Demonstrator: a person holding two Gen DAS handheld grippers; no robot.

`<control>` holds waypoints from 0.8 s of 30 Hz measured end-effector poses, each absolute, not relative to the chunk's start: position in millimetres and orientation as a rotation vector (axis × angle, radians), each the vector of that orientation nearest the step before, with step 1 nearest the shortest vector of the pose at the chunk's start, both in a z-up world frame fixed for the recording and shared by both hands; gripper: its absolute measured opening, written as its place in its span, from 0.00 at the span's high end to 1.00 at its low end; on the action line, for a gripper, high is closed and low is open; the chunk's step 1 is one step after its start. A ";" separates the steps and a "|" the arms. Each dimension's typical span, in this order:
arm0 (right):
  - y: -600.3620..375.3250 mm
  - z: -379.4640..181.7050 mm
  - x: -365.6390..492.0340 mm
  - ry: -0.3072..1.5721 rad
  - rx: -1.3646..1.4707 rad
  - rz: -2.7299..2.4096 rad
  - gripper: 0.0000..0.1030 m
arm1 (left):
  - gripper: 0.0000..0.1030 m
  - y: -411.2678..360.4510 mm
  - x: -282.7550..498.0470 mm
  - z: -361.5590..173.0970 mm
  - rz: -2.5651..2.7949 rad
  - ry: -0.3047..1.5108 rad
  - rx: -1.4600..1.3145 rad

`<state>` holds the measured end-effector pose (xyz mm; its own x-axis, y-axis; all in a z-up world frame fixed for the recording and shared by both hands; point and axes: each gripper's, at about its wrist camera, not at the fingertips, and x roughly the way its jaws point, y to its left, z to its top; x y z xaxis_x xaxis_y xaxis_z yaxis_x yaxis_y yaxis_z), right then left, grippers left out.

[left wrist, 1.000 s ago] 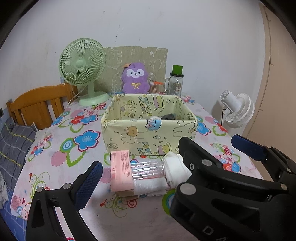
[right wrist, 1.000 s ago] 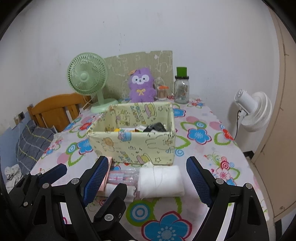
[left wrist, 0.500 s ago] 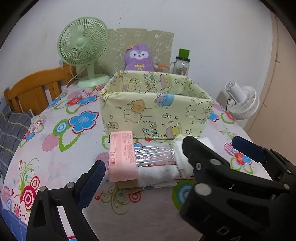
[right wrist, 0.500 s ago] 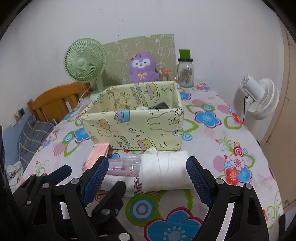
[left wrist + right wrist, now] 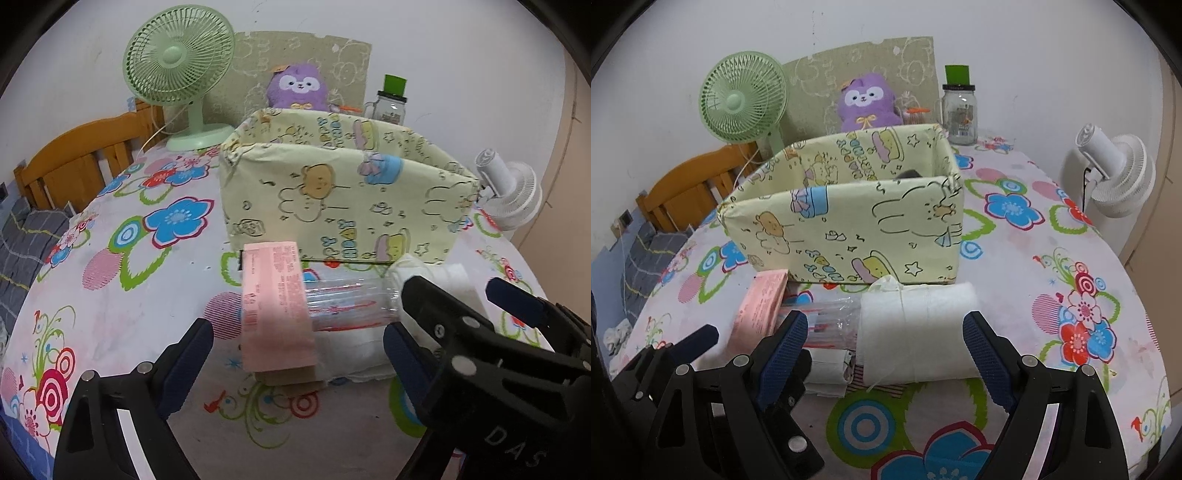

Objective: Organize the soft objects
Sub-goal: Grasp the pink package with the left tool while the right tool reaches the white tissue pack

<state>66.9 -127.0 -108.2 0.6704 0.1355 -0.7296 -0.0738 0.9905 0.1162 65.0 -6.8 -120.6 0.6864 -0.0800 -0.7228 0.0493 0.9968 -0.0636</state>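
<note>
A pink-labelled clear packet (image 5: 277, 306) lies on a folded white cloth (image 5: 354, 354) in front of a yellow cartoon-print fabric box (image 5: 343, 199). My left gripper (image 5: 295, 358) is open and low, its fingers to either side of the packet. In the right wrist view a white rolled cloth (image 5: 916, 328) tied with string lies beside the packet (image 5: 764, 306) before the box (image 5: 849, 236). My right gripper (image 5: 886, 354) is open, its fingers flanking the roll. The right gripper's body fills the lower right of the left wrist view.
A flowered tablecloth (image 5: 1052, 295) covers the table. At the back stand a green fan (image 5: 181, 70), a purple plush (image 5: 297, 86) and a glass jar (image 5: 960, 114). A white fan (image 5: 1115, 177) stands off the right edge. A wooden headboard (image 5: 74, 162) is at left.
Both grippers have moved forward and down toward the items in front of the box. The packet and white roll now lie between the open fingers. Nothing on the table has moved.
</note>
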 end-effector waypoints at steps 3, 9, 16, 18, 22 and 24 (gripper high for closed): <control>-124.0 -111.0 69.9 0.835 0.077 0.122 0.14 | 0.16 -2.1 69.7 -123.3 -0.067 0.824 -0.055; -119.9 -114.9 76.8 0.851 0.073 0.120 0.14 | 0.27 2.5 77.5 -127.1 -0.065 0.834 -0.055; -121.8 -119.0 86.3 0.869 0.087 0.100 0.14 | 0.36 1.0 86.4 -128.2 -0.050 0.842 -0.040; -121.7 -119.2 88.4 0.869 0.089 0.097 0.14 | 0.39 1.3 88.4 -128.2 -0.054 0.841 -0.040; -122.1 -120.4 92.2 0.874 0.092 0.092 0.14 | 0.52 1.7 91.8 -128.8 -0.061 0.847 -0.049; -122.9 -120.8 93.3 0.875 0.093 0.089 0.14 | 0.60 1.5 90.9 -127.5 -0.047 0.842 -0.046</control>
